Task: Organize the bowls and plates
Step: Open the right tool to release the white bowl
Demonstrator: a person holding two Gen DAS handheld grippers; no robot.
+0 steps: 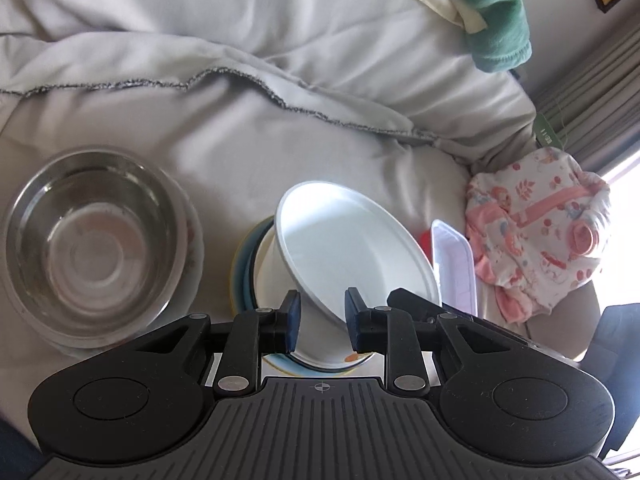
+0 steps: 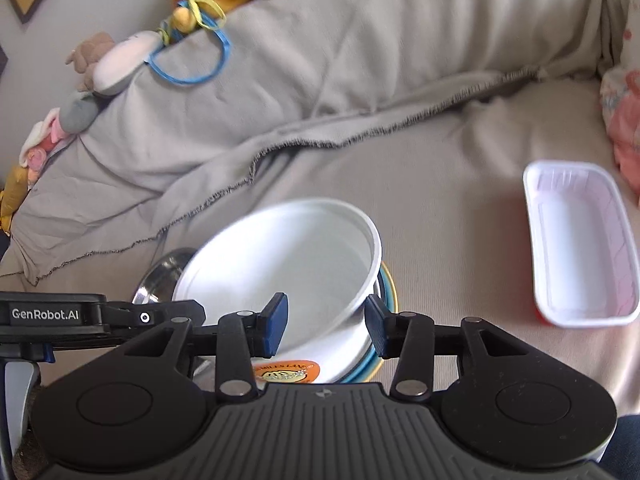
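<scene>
My left gripper (image 1: 322,322) has its blue-padded jaws spread, the tilted white plastic bowl (image 1: 352,248) sitting between them without either pad visibly pressing it; my right gripper (image 2: 326,326) is spread too, one pad inside that same white plastic bowl (image 2: 288,264) and the other just outside its rim, so the wall runs between my fingers, though I cannot tell whether either pad touches it; the bowl leans at an angle on a low stack of plates with blue and yellow rims (image 1: 244,268), which shows again under it in the right view (image 2: 386,292); an orange label sits on the bowl's side near my right fingers. To the left of the stack, just beside it, rests a round stainless steel bowl (image 1: 96,248), nested in a larger pale dish; a sliver of the steel one appears behind the white bowl in the right view (image 2: 160,276). On the other side, near the stack, lies a white rectangular plastic tray (image 2: 580,244); everything sits on a grey cloth-covered sofa seat (image 1: 280,148), with a bundle of pink printed fabric (image 1: 540,228) beyond the tray.
</scene>
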